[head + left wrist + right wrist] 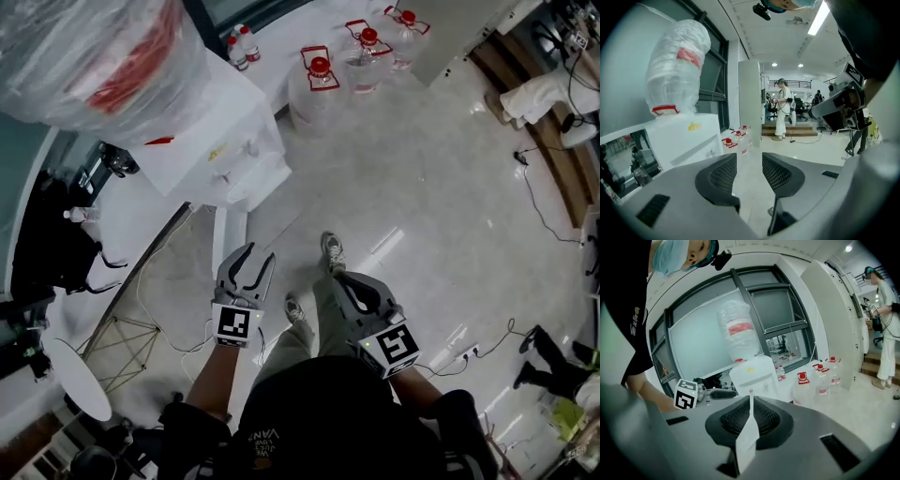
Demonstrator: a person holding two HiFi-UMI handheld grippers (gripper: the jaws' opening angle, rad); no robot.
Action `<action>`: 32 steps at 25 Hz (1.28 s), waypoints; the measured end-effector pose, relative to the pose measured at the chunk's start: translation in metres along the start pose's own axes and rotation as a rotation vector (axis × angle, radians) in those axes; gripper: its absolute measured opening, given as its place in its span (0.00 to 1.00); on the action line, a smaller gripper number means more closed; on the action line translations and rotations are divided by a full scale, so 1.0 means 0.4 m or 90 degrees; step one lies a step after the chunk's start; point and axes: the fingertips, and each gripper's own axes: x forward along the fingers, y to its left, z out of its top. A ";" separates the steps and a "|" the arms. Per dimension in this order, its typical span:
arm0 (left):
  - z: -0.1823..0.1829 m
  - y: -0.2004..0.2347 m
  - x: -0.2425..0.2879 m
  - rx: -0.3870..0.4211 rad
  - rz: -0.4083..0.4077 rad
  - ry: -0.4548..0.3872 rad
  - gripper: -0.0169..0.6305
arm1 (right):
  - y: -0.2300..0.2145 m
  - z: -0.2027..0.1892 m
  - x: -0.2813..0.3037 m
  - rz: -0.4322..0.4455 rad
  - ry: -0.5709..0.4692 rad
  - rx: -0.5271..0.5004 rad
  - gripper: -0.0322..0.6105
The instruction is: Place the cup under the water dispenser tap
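Observation:
The white water dispenser [211, 141] stands at the upper left, with a wrapped upturned bottle [103, 56] on top. It also shows in the left gripper view, dispenser [684, 138], and in the right gripper view, dispenser [752, 373]. My right gripper [751, 401] is shut on a thin white paper cup [747, 437], flattened and seen edge-on. In the head view the right gripper [339, 277] hangs above the floor, well short of the dispenser. My left gripper [262, 251] is beside it, open and empty, and its jaws [749, 157] point toward the dispenser.
Several clear water jugs with red caps [319, 80] stand on the floor right of the dispenser. Cables [544, 216] and a power strip [464, 354] lie at the right. A small round white table [80, 380] is at the lower left. A person [782, 110] stands far off.

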 end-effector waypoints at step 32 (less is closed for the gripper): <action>-1.043 0.275 0.803 0.056 0.064 0.294 0.28 | -0.547 -0.696 0.534 0.023 0.120 0.202 0.12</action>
